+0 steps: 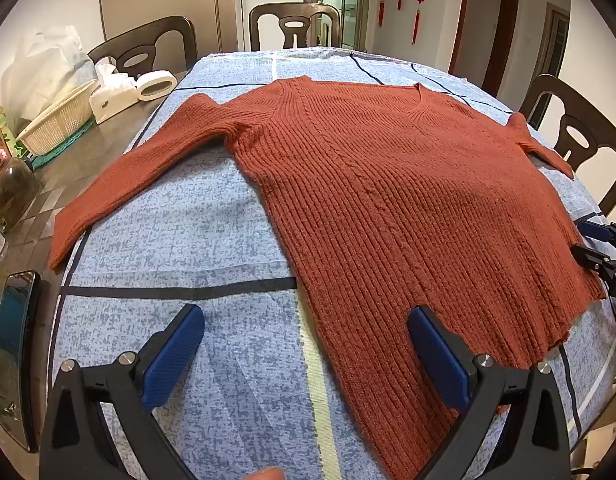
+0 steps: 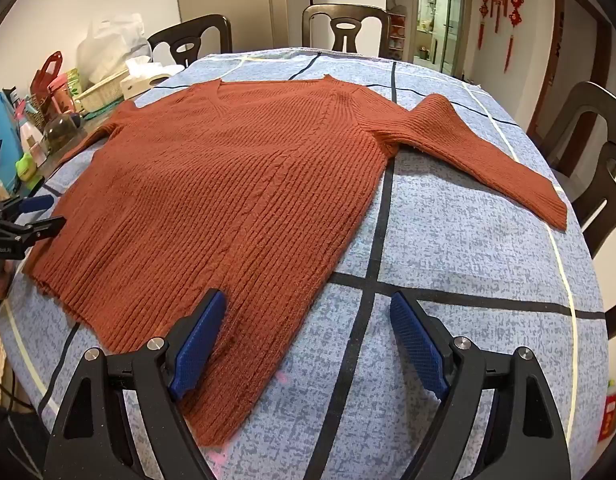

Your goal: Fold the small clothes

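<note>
Presently the rust-red sweater (image 1: 388, 200) lies flat, sleeves spread, on the cloth-covered surface (image 1: 187, 240) — no fold begun. Left gripper (image 1: 305, 356) and right gripper (image 2: 308, 344) hover at its near hem, jaws released, grasping nothing. Next move — judged: pinch a side edge or sleeve.

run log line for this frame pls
stage: pre-fold | sweater: flat on blue cloth, sleeves spread | left gripper: open, at hem | right gripper: open, at hem
</note>
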